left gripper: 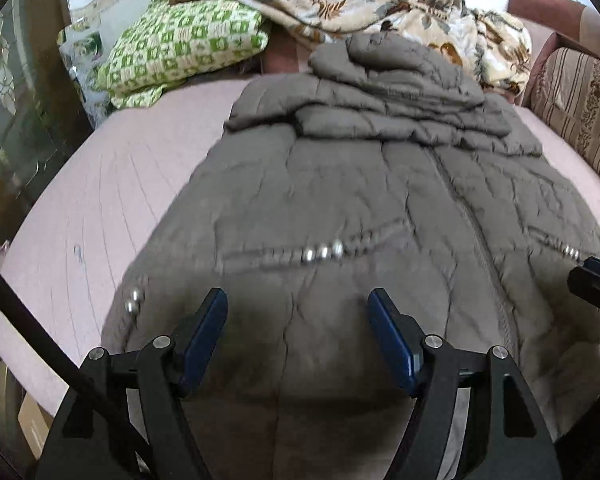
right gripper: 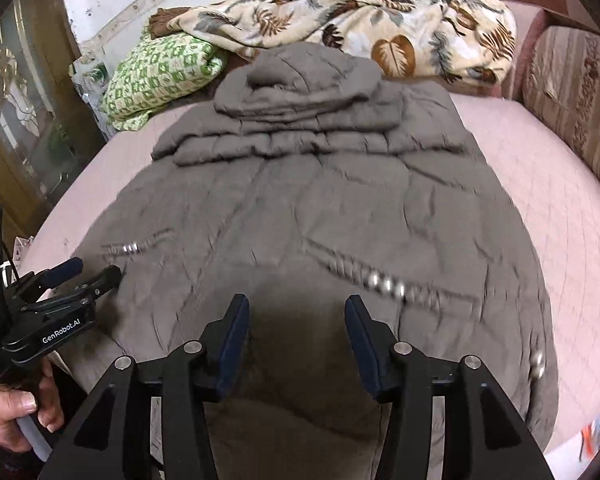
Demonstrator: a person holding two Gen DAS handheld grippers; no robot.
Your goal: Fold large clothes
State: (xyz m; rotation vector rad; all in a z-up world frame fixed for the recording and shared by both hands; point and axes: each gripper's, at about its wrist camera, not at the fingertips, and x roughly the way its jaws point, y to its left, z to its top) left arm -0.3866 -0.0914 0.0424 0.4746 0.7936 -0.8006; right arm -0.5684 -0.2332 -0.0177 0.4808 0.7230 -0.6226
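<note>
Grey-brown quilted coat [left gripper: 380, 184] spread flat on bed, sleeves folded across, hood bunched

Bare pink bed [right gripper: 540, 184] lies open on both sides of the grey padded coat [left gripper: 340, 208] — room to pass there. At the far end a green checked blanket [left gripper: 180, 52], a leaf-print blanket [right gripper: 380, 28] and a striped cushion [left gripper: 580, 108] crowd the way.
</note>
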